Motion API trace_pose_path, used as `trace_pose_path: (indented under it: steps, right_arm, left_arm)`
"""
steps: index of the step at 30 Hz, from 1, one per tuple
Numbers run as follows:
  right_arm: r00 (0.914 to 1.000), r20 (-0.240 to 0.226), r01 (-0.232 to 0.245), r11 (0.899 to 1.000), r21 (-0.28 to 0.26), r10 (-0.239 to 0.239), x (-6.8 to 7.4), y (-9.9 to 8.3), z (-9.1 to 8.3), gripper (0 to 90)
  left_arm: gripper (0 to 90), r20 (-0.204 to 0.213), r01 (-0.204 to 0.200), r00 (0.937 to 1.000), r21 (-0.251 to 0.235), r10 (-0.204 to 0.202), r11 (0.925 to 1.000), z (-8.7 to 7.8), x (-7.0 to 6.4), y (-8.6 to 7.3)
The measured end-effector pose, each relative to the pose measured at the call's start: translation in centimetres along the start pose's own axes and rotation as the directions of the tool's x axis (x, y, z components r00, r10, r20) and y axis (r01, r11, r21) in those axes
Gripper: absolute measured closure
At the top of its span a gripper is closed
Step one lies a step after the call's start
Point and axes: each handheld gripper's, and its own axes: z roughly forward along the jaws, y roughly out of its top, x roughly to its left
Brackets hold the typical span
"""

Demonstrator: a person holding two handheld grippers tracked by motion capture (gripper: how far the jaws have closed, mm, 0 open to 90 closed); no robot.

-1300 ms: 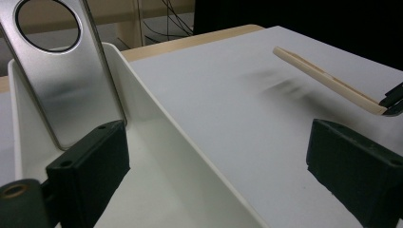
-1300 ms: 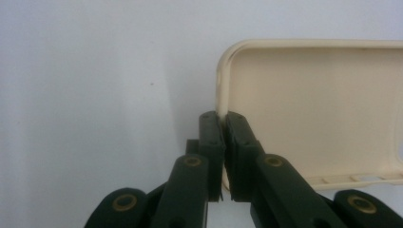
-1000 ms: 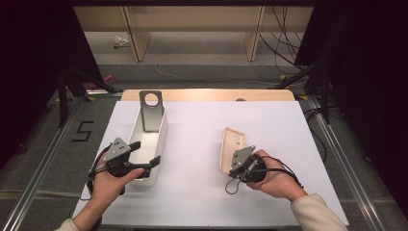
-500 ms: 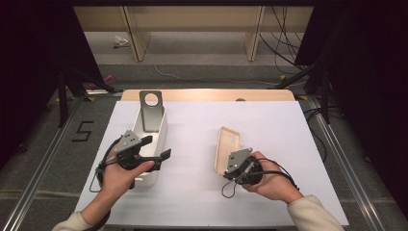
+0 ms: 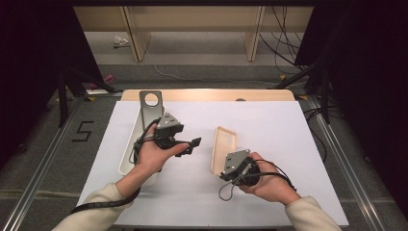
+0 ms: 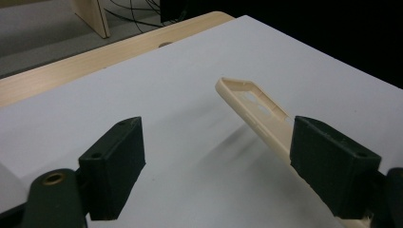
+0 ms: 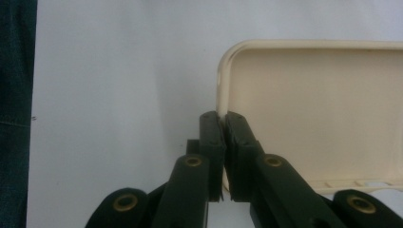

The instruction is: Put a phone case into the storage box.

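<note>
Pinching the rim of a cream-coloured plastic phone case (image 7: 328, 114), the right gripper (image 7: 223, 118) has its two black jaws pressed together on the case's thin wall near a rounded corner — in the right gripper view the open hollow side of the case faces the camera. From the high view the case (image 5: 223, 147) sits tilted up off the white tabletop sheet (image 5: 288, 144), held at its near end by the right gripper (image 5: 230, 169), which rests in the person's right hand (image 5: 269, 185). Left of the case, and apart from it, the left gripper (image 5: 190, 147) hangs above the sheet in the person's left hand (image 5: 151, 156), jaws spread wide with nothing between them. In the left gripper view the case (image 6: 256, 107) shows edge-on, slanting upward, its lower end passing behind the gripper's right-side jaw; whether it touches that jaw cannot be told. Farther left of the case, beyond the left hand, a long white tray (image 5: 131, 149) lies on the sheet — a grey metal bracket with a round hole (image 5: 151, 103) stands at its far end.
</note>
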Motion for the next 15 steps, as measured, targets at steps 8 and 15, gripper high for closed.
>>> trace_pose_path:
  steps: [8, 15]
  right_arm:
    - [1.0000, 0.002, 0.010, 1.000, -0.006, -0.010, 0.2, 0.4, 0.0, 87.3]
    - [0.9997, 0.007, 0.022, 1.000, -0.013, -0.022, 0.4, 0.8, 0.0, 87.3]
  left_arm:
    - [24.1, 0.000, 0.003, 1.0000, 0.067, -0.003, 0.9978, 3.1, -0.2, 1.6]
    - [30.6, 0.026, 0.020, 0.9994, 0.114, -0.023, 0.9933, 5.3, -0.6, 2.3]
